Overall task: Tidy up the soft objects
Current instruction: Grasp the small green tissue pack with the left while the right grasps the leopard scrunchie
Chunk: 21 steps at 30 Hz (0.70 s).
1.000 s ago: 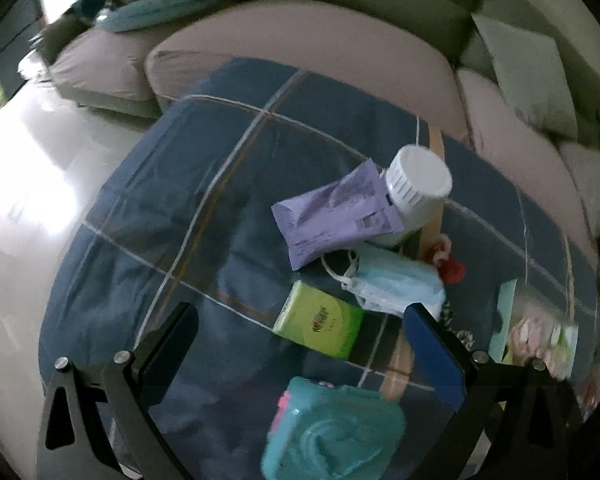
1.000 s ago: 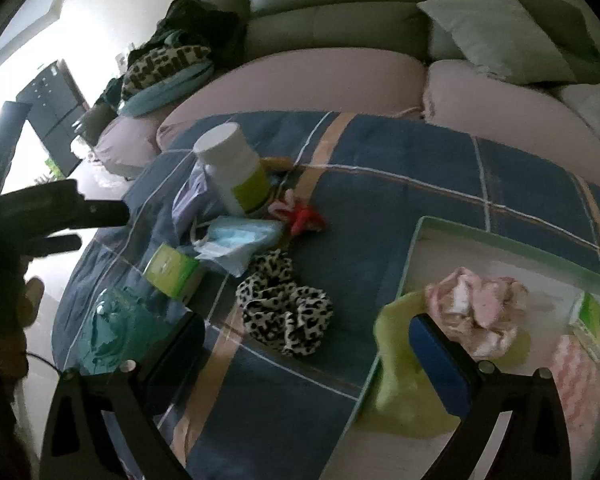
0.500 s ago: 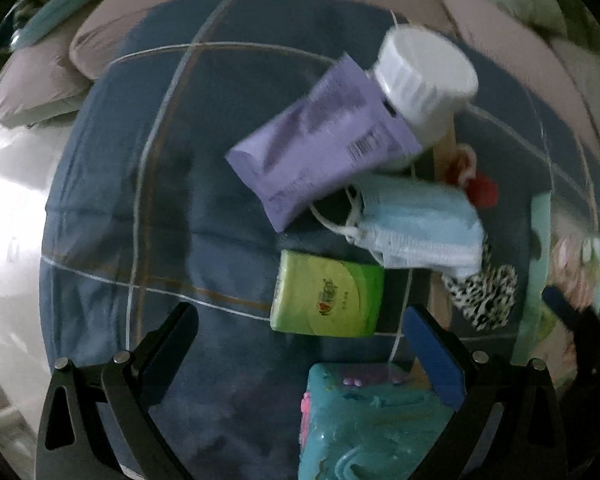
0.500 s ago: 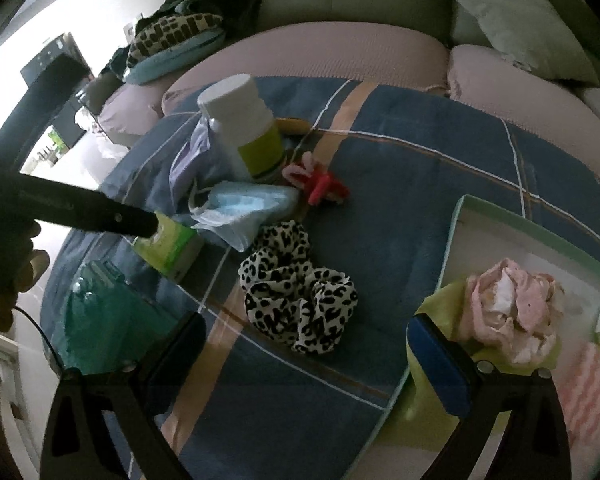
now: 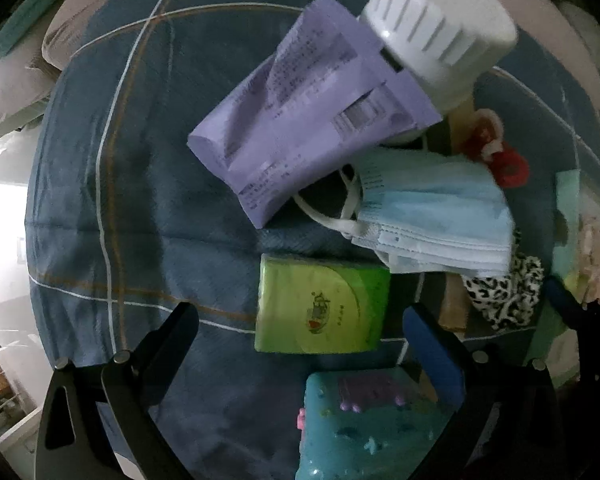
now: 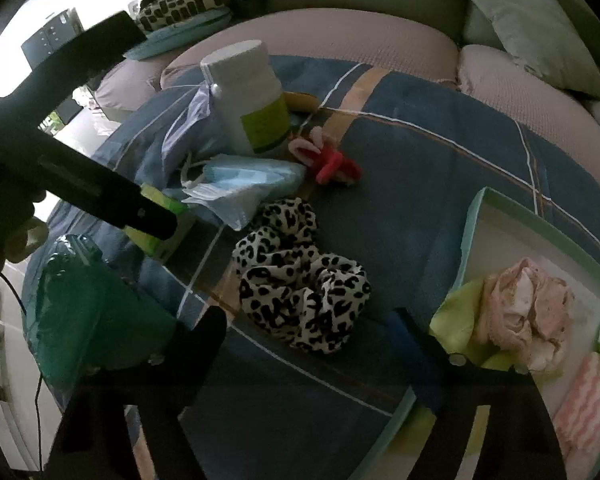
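Your left gripper [image 5: 300, 332] stands open over the green tissue pack [image 5: 320, 304] (its near edge hidden). Right gripper [image 6: 308, 336] fingers are closing, nothing pressed between them, around the leopard scrunchie [image 6: 300, 280]; bare blue cloth [image 6: 400, 220] lies beyond.

From the left wrist view, the teal toy case [image 5: 364, 428] runs off the bottom edge, so I can't see its near end. The leopard scrunchie [image 5: 504, 296] is half hidden behind the face mask [image 5: 436, 220]. In the right wrist view the left gripper's finger [image 6: 112, 200] covers most of the green tissue pack [image 6: 160, 240], and the tray [image 6: 540, 220] is cut off at the right.
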Motion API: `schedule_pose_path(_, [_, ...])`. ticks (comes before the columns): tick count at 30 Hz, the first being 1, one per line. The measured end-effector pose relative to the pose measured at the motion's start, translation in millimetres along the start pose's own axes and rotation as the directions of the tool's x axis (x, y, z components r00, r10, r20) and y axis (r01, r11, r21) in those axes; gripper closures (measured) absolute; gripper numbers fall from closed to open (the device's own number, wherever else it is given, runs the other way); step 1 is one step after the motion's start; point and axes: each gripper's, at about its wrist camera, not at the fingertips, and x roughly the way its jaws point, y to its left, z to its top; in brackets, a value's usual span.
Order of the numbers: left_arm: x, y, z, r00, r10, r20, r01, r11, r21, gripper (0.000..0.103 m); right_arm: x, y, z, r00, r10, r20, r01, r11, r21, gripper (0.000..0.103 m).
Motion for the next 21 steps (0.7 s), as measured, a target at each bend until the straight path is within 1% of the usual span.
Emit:
schedule_pose_path(4, [2,-9,5,1.000,0.002,-0.006,-0.002,1.000,-0.013,0.001,3,-1,0,1.000,0.006,-0.010,-0.005,1.000,0.003,0.030])
schedule_pose_path(6, [5,-12,9,1.000,0.005,-0.009,-0.005,1.000,-0.014,0.001,5,-1,-1,1.000,0.002,-0.020,-0.002,1.000,0.002,0.036])
schedule_pose_path(10, [7,-15,14,1.000,0.015,-0.016,-0.016,1.000,-0.009,0.002,9,0,-1,1.000,0.010,-0.027,-0.010,1.000,0.006,0.045])
schedule_pose_path(11, [8,-17,15,1.000,0.021,-0.016,-0.021,1.000,-0.007,0.002,9,0,-1,1.000,0.010,-0.026,-0.010,1.000,0.007,0.049])
schedule_pose_path(13, [9,-21,16,0.999,0.027,-0.020,-0.027,1.000,-0.006,0.009,9,-1,-1,1.000,0.014,-0.027,-0.014,1.000,0.010,0.055])
schedule_pose_path(14, [12,-22,16,0.999,0.023,-0.026,-0.024,1.000,-0.009,0.017,10,-1,-1,1.000,0.015,-0.027,-0.015,1.000,0.012,0.057])
schedule_pose_path(15, [14,-23,16,0.999,0.018,-0.033,-0.018,1.000,-0.015,0.022,10,-1,0,1.000,0.017,-0.026,-0.017,1.000,0.015,0.058])
schedule_pose_path(17, [18,-22,16,0.999,0.011,-0.048,-0.012,1.000,-0.024,0.023,9,-2,-1,0.999,0.023,-0.027,-0.022,1.000,0.021,0.061])
schedule_pose_path(19, [20,-23,17,0.999,0.009,-0.047,-0.010,0.999,-0.031,0.024,9,-4,0,0.999,0.031,-0.026,-0.030,0.999,0.029,0.062])
schedule_pose_path(20, [20,-23,18,0.999,0.005,-0.047,-0.006,0.999,-0.034,0.025,9,-4,0,0.999,0.033,-0.025,-0.032,0.999,0.032,0.063])
schedule_pose_path(21, [21,-24,18,0.999,0.000,-0.046,-0.002,0.999,-0.036,0.029,9,-5,0,0.999,0.034,-0.024,-0.033,0.999,0.034,0.064])
